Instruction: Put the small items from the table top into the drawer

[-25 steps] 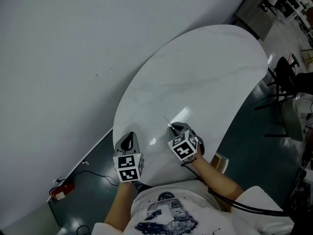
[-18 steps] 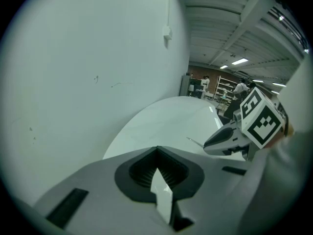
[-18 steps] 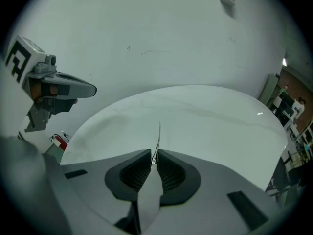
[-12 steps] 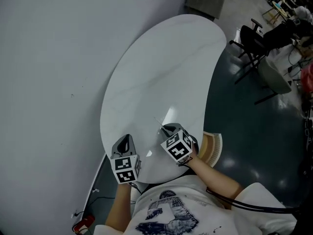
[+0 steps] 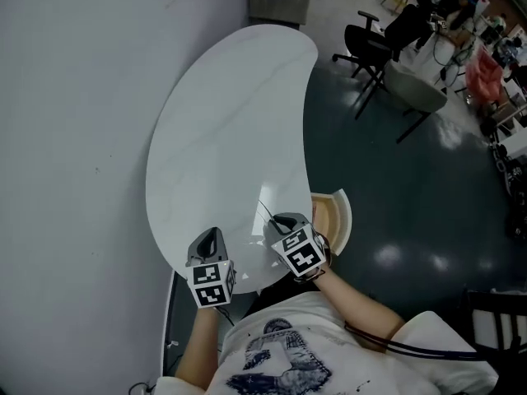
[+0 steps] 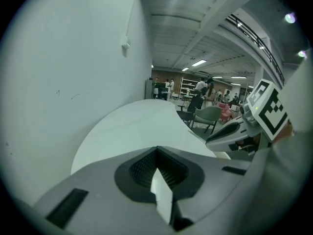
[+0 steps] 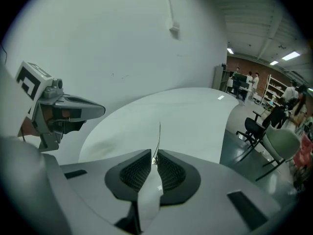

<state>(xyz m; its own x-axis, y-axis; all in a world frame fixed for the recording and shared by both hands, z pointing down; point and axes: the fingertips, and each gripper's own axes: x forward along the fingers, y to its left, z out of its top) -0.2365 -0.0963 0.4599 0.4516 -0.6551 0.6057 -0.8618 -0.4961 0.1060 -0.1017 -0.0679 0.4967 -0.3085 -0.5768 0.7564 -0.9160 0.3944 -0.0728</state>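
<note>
The white table (image 5: pixel 230 122) has nothing else lying on the part I see. My right gripper (image 5: pixel 277 220) hovers over its near right edge, shut on a thin dark wire-like strip (image 5: pixel 263 209) that sticks out past the tips. In the right gripper view the strip (image 7: pixel 159 137) rises from the closed jaws of that gripper (image 7: pixel 154 155). An open drawer (image 5: pixel 337 213) with a pale wooden inside shows just right of it, under the table edge. My left gripper (image 5: pixel 211 237) is at the near edge, its jaws (image 6: pixel 157 153) together with nothing between them.
A grey wall (image 5: pixel 74 97) runs along the table's left side. Dark floor (image 5: pixel 395 204) lies to the right, with office chairs (image 5: pixel 372 46) and a pale armchair (image 5: pixel 416 87) further off. People stand far back in the room.
The view has swung, so the table now lies to the left and the open drawer has come into sight. Both grippers have shifted along the near edge; the right one still holds the strip.
</note>
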